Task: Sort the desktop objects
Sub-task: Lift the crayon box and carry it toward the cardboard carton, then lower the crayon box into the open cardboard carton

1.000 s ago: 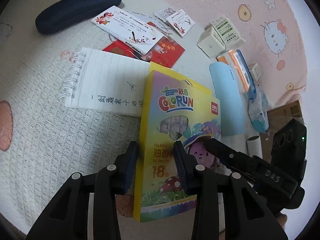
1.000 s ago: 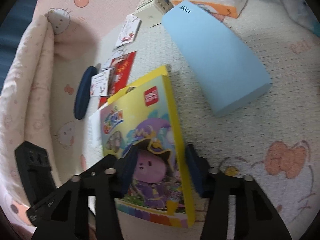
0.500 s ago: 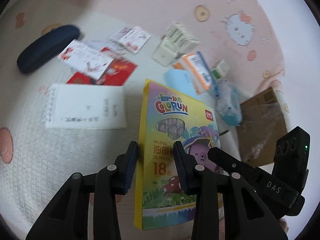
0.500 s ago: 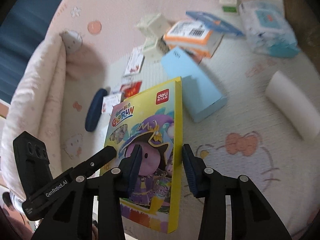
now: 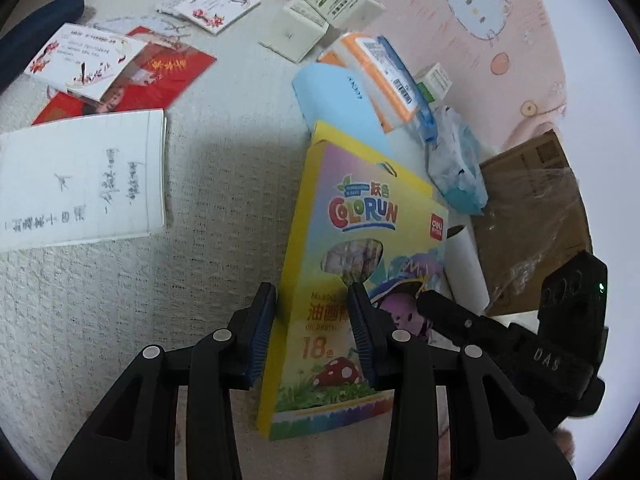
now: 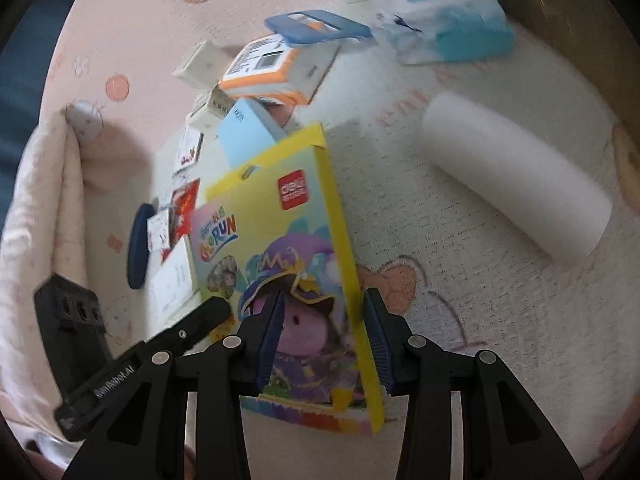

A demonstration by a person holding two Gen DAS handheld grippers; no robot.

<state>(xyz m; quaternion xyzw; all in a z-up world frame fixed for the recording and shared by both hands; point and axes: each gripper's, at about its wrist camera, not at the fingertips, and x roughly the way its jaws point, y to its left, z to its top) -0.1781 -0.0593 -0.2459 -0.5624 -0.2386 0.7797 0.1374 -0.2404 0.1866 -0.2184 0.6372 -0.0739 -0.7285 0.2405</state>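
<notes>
Left tongs (image 5: 312, 320), right tongs (image 6: 320, 328) both clamped on crayon box (image 5: 344, 280), one per side edge. Box now off notepad (image 5: 80, 176), lifted, carried toward 2 o'clock clutter beside white roll (image 6: 516, 180). Placing likely next.

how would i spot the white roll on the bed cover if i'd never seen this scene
Start at the brown cardboard box on the white knit cover. The white roll lies just beside it, next to the yellow crayon box both grippers hold. It is the only plain white cylinder; its neighbours are flat or printed.
</notes>
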